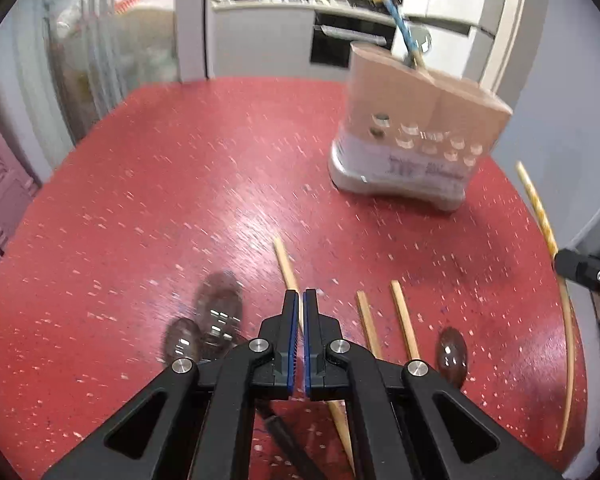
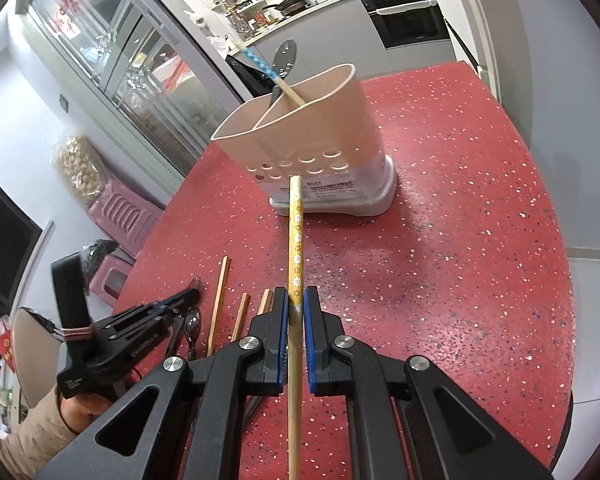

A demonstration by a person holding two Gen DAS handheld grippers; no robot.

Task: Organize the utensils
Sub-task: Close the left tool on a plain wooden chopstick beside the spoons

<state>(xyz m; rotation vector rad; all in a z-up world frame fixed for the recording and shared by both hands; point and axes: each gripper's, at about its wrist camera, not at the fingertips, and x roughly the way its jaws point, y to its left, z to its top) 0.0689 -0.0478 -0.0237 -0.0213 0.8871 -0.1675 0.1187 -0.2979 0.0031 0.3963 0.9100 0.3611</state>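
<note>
A blue-patterned chopstick [image 2: 256, 61] & dark spoon [image 2: 284, 60] are already stowed in the beige two-compartment plastic holder [image 2: 300, 136], a yellow flower-print chopstick [image 2: 296, 240] is clamped in the right gripper [image 2: 296, 300], left gripper [image 1: 301, 300] is shut on nothing, w/ plain wooden chopsticks [image 1: 404, 320] & spoons [image 1: 216, 308] left on the red speckled table [image 1: 180, 200].

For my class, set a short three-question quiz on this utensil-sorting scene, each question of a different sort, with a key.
1. True or false: the right gripper is shut on a yellow flowered chopstick.
2. Multiple choice: which already stand in the tan utensil holder? A) two forks B) a blue-patterned chopstick and a dark spoon C) nothing
3. Fill in: the left gripper is shut over a plain wooden ____ lying on the red table.

Key: 1 true; 2 B; 3 chopstick
</note>
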